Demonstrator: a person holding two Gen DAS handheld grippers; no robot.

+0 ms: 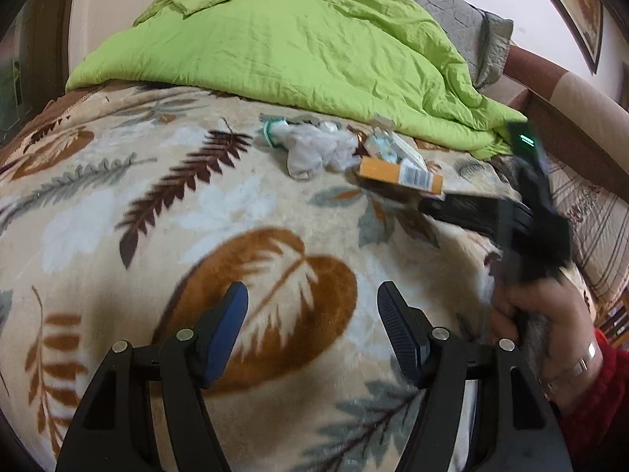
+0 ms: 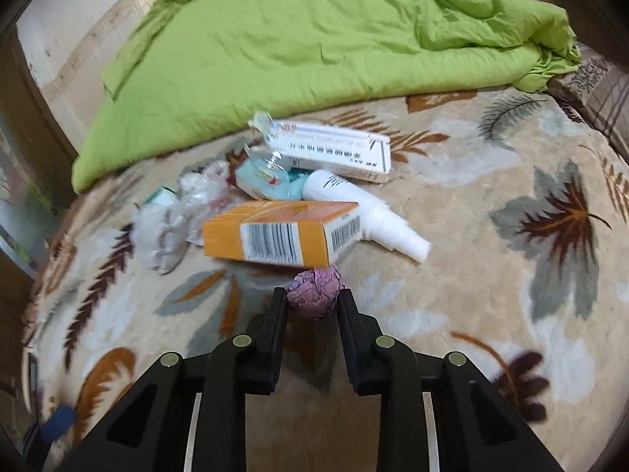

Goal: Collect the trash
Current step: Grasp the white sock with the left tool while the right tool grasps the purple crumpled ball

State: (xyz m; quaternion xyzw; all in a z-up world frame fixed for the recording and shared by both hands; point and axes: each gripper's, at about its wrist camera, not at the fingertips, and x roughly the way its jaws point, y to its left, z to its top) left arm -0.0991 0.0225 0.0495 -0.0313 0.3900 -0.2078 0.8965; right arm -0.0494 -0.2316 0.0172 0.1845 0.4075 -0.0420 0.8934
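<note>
A heap of trash lies on the leaf-patterned blanket [image 2: 491,196]: an orange box [image 2: 275,232] [image 1: 397,175], a white spray bottle [image 2: 365,212], a white medicine box [image 2: 330,149], a teal packet [image 2: 267,185] and crumpled clear plastic [image 2: 184,212] [image 1: 318,149]. My right gripper [image 2: 313,303] is shut on a crumpled purple paper ball [image 2: 314,291], just in front of the orange box. In the left wrist view the right gripper [image 1: 432,204] reaches in from the right, held by a hand [image 1: 550,322]. My left gripper [image 1: 312,303] hangs open over bare blanket, well short of the heap.
A rumpled green quilt [image 1: 295,39] covers the far half of the bed, directly behind the trash. A grey pillow [image 1: 464,19] lies beyond it. A brown and beige headboard [image 1: 570,90] borders the right side, with a framed picture [image 1: 582,8] above.
</note>
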